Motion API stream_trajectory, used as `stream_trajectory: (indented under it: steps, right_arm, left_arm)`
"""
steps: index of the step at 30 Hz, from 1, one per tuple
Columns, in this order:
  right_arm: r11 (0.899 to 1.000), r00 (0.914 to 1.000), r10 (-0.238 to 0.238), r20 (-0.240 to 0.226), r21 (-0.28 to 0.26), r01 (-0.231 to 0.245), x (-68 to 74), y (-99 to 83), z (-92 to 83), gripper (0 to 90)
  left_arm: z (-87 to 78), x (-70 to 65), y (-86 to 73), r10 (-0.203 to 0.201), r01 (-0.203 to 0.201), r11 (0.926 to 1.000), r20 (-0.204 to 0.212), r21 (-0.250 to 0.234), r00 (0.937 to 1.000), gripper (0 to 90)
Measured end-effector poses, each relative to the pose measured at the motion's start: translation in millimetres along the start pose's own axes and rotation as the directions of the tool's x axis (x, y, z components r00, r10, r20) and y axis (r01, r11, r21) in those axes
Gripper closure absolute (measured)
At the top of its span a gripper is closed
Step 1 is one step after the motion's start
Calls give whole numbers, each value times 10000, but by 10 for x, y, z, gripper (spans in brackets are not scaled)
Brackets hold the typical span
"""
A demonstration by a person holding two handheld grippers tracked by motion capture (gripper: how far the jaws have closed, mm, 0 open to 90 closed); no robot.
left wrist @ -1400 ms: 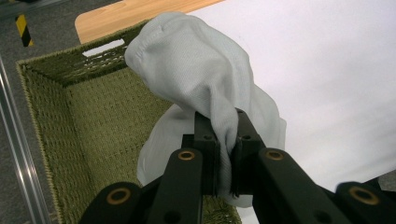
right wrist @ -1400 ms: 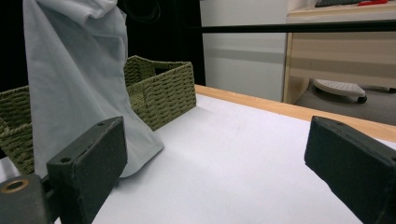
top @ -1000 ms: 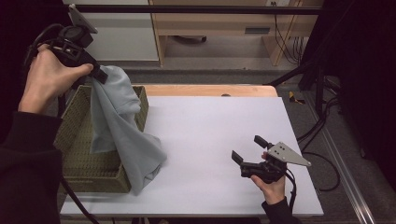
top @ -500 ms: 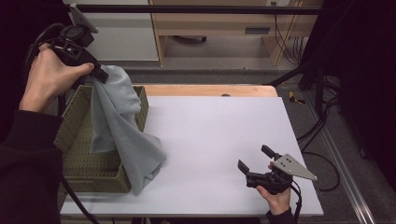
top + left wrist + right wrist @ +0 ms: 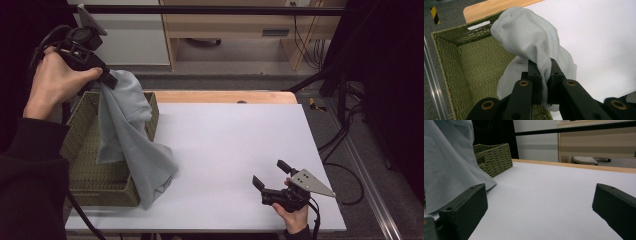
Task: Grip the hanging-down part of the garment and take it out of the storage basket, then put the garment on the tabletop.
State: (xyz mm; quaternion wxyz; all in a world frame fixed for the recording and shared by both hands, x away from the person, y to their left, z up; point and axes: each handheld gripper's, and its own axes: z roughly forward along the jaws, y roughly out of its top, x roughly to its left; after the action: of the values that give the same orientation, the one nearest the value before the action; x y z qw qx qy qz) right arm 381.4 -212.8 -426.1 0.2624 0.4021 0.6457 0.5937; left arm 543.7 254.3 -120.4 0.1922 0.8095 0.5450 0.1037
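From above, the left gripper (image 5: 109, 80) holds a grey cloth (image 5: 131, 140) up high, and the cloth hangs over the green basket (image 5: 87, 165) onto the white table (image 5: 235, 140). In the left gripper view, the jaws are squeezed tight on a fold of the cloth. In the right gripper view, the right gripper (image 5: 541, 205) sits low by the table with its jaws wide apart, holding nothing.

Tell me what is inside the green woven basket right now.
The basket shows bare woven floor and walls. The grey cloth, pinched in the left gripper, hangs over its table-side wall and onto the white table. The corner beneath the cloth is hidden.
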Motion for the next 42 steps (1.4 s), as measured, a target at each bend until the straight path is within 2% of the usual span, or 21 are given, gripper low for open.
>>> stream_trajectory:
  steps: [2, 6, 11, 12, 17, 20, 21, 22, 25, 27, 28, 29, 30, 31, 32, 34, 35, 36, 39, 40, 42]
  right_arm:
    - [10000, 10000, 92, 19, -9, -92, 5, -10, -2, 3]
    - [10000, 10000, -10, -80, -10, 10, 6, -41, 3, 3]
    - [9998, 9998, 164, -88, 84, -163, 26, -42, -1, 3]
    - [9999, 9999, -156, -54, -12, 155, 9, -49, 6, 3]
    - [10000, 9999, -56, -95, 41, 57, 32, -44, -4, 3]
    - [10000, 9999, -55, -128, 50, 55, 32, -48, -8, 3]
    - [10000, 9999, -51, -132, 50, 52, 31, -49, -7, 3]
    - [10000, 9999, -25, -127, 70, 26, 32, -50, -7, 3]
    - [9999, 9999, -114, -86, 96, 115, 23, -58, -20, 4]
    - [9999, 9999, 74, -150, 82, -72, 34, -56, -28, 3]
    - [9997, 9996, 209, -194, 90, -207, 43, -51, -35, 3]
    - [10000, 9999, 36, -145, 12, -36, 32, -55, -30, 4]
    - [10000, 9999, 17, -136, 6, -17, 29, -52, -34, 3]
    - [9999, 9999, -88, -103, 76, 89, 20, -49, -43, 4]
    - [9998, 9997, -218, -113, -24, 218, 10, -50, -40, 4]
    - [9998, 9997, -205, -116, -13, 205, 10, -46, -44, 4]
    - [10000, 9999, 6, -145, -61, -7, 18, -38, -50, 4]
    - [10000, 9999, 6, -145, -61, -7, 18, -38, -50, 4]
    - [9999, 9999, 9, -137, -106, -10, 19, -31, -56, 4]
    - [9999, 9999, 109, -124, -39, -110, 26, -23, -63, 4]
    - [9999, 9999, 109, -123, -53, -109, 20, -23, -66, 4]
  left_arm:
    - [-1, -3, 1, 4, -4, 10000, -1, 3, 10000, 831]
    - [4, -51, 12, 115, -115, 9999, 13, -28, 9999, 831]
    - [-22, -105, 18, 254, -255, 9996, -41, -135, 9997, 831]
    - [-22, -127, 14, 286, -287, 9995, -43, -130, 9996, 831]
    - [-38, -235, 20, 556, -556, 9982, 19, -217, 9984, 832]
    - [-64, -393, 55, 920, -917, 9953, 78, -305, 9957, 832]
    - [-64, -393, 55, 920, -917, 9953, 78, -305, 9957, 832]
    - [-72, -494, 71, 1175, -1170, 9925, 129, -346, 9930, 832]
    - [-70, -654, 99, 1536, -1526, 9871, 168, -486, 9880, 832]
    - [-69, -754, 122, 1927, -1920, 9806, 143, -393, 9812, 832]
    - [-69, -754, 122, 1927, -1920, 9806, 143, -393, 9812, 832]
    - [-67, -841, 139, 2138, -2130, 9761, 161, -434, 9767, 832]
    - [-67, -841, 139, 2138, -2130, 9761, 161, -434, 9767, 832]
    - [-72, -944, 155, 2428, -2414, 9693, 264, -471, 9697, 832]
    - [-73, -989, 161, 2541, -2523, 9663, 330, -505, 9666, 831]
    - [-67, -1036, 166, 2554, -2531, 9657, 360, -589, 9662, 832]
    - [-55, -1106, 183, 2824, -2798, 9579, 362, -639, 9586, 832]
    - [-55, -1106, 183, 2824, -2798, 9579, 362, -639, 9586, 832]
    - [2, -1264, 195, 3111, -3074, 9484, 404, -778, 9495, 832]
    - [27, -1310, 192, 3115, -3072, 9487, 537, -750, 9487, 832]
    - [80, -1387, 194, 3271, -3223, 9436, 626, -752, 9429, 832]
